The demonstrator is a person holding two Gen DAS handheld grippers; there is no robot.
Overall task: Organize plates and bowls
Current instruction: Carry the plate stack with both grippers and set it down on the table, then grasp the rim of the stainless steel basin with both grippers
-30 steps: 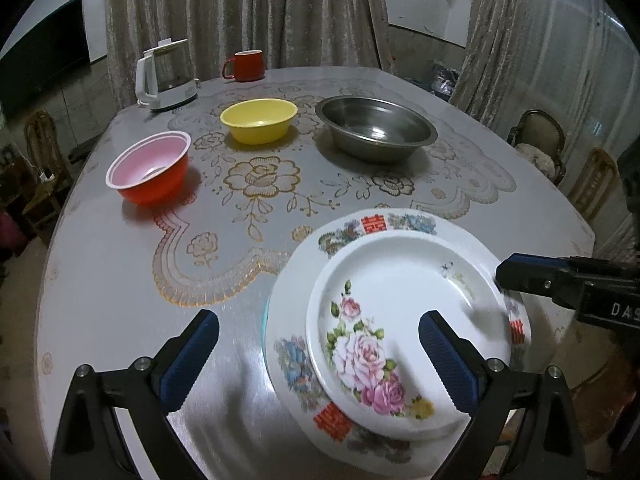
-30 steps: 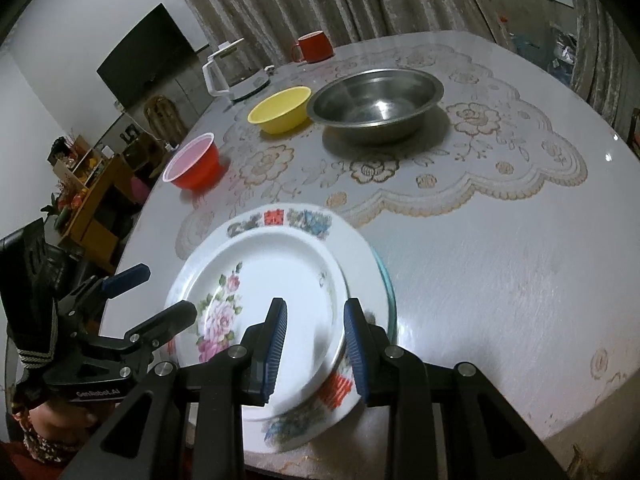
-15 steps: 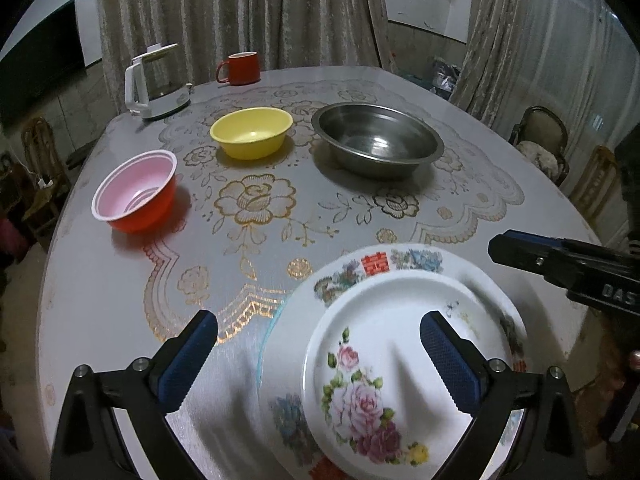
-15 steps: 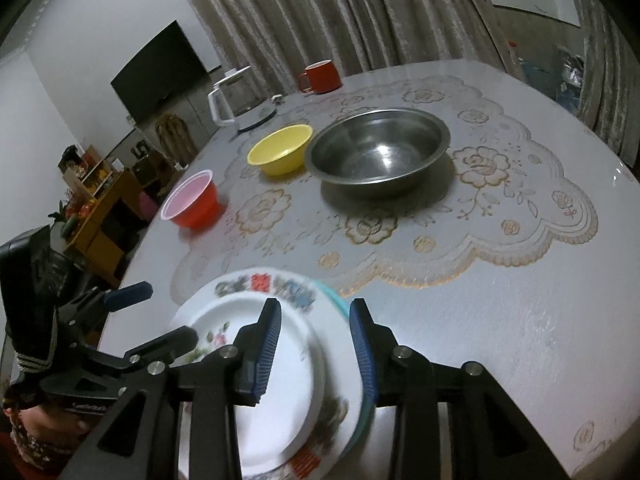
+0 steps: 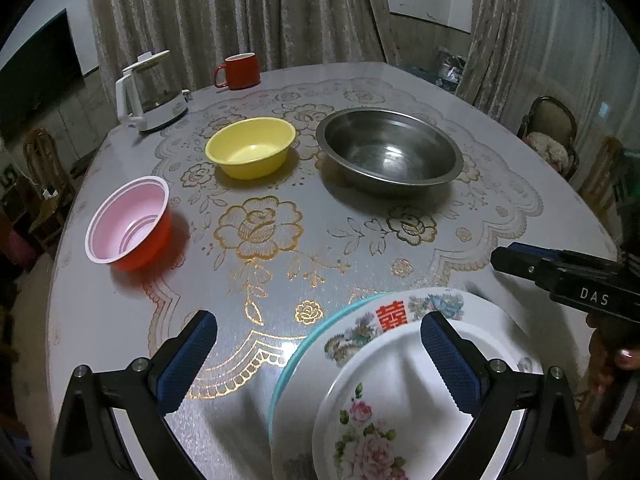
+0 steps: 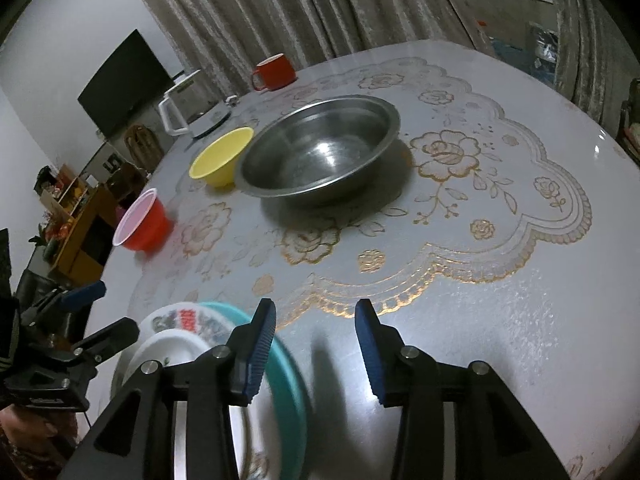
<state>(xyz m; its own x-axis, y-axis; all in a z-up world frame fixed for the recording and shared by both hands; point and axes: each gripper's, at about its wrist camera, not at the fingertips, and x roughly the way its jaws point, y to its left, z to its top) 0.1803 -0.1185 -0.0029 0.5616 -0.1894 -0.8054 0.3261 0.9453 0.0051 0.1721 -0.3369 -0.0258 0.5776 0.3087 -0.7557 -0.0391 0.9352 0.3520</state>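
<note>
We see a stack of three plates lying flat at the bottom of the left wrist frame, near the close edge of the round counter (image 5: 520, 200). A small white plate with pink roses (image 5: 372, 408) sits on top of a bigger plate with red letters (image 5: 394, 314), and a teal plate (image 6: 286, 376) peeks out from under both. Our left gripper (image 5: 316, 364) is wide open, with nothing pinched; its right pad hangs over the small plate. Our right gripper (image 6: 316, 350) has nothing between its pads and its jaws are opening; the teal rim lies just left of it. In the upper half of the left wrist frame three bowls stand mouth up: a steel bowl (image 5: 386, 152) right of middle, a yellow bowl (image 5: 250, 148) just left of it, and a red bowl (image 5: 130, 228) farther left, tipped a little.
</note>
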